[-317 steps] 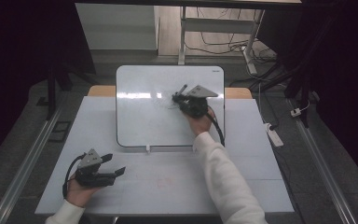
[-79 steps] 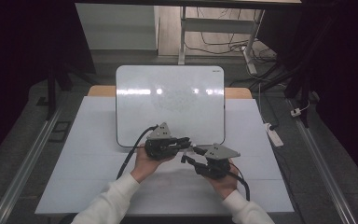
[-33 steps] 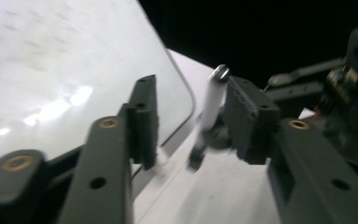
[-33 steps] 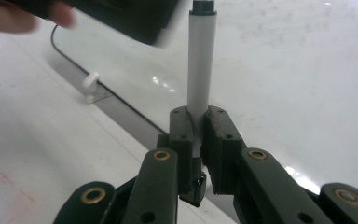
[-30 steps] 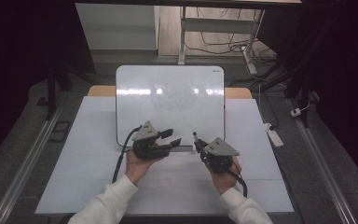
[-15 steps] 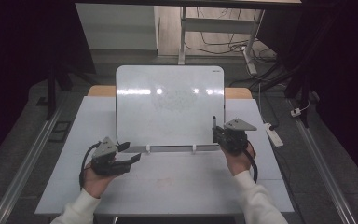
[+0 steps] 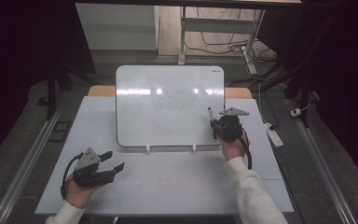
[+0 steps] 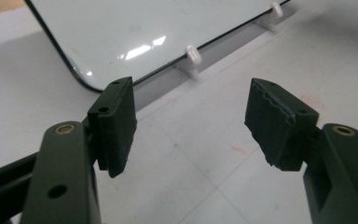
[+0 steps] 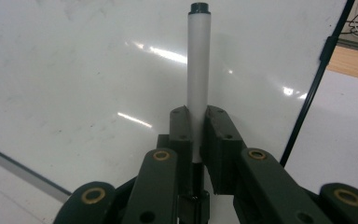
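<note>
White marker (image 9: 198, 79) pinched between pressed-together pads of right gripper (image 7: 213, 125), long axis in line with the jaws, dark end pointing up and away toward the whiteboard (image 7: 168, 93). Positioned over the whiteboard's lower right corner, just inside its right edge; contact with the board surface cannot be told. Faint scribble (image 7: 177, 100) located near board centre, up and left of the marker end. Left gripper (image 7: 113, 161) parked on the white table (image 7: 191, 186), well below and left of the whiteboard's lower left corner, jaws spread after just opening, nothing between them. Right hand clearly the nearer one. Likely next move: carry marker up-left across the board, axis kept steep to the surface.
</note>
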The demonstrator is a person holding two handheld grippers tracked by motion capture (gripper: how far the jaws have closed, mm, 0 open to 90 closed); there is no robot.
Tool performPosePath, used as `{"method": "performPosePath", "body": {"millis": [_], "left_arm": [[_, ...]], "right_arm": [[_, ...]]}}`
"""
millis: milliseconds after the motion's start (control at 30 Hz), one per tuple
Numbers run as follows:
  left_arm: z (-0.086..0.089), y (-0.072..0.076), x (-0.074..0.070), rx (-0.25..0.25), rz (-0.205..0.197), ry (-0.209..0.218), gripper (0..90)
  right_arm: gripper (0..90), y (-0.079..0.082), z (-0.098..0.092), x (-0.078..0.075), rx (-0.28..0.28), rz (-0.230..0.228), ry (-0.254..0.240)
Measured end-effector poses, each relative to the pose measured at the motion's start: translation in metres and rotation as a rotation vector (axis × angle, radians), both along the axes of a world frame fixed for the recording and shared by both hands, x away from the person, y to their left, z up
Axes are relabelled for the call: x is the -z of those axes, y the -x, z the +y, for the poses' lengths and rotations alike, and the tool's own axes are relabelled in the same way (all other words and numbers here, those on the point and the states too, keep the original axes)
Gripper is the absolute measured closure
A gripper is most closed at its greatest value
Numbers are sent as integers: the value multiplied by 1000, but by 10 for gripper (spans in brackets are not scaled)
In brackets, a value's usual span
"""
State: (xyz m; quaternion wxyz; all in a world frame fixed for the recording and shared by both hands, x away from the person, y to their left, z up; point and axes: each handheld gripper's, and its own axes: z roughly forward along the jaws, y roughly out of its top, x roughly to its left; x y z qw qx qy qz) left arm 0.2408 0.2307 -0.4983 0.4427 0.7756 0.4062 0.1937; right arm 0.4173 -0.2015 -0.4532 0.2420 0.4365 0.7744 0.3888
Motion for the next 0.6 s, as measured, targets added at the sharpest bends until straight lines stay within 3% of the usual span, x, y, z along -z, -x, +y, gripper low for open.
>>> {"method": "performPosePath", "body": {"millis": [100, 600], "left_arm": [[2, 3, 1, -6, -1, -5, 338], [7, 6, 4, -20, 7, -12, 332]], "right_arm": [[814, -2, 2, 2, 12, -9, 31], [802, -4, 1, 6, 29, -45, 61]]}}
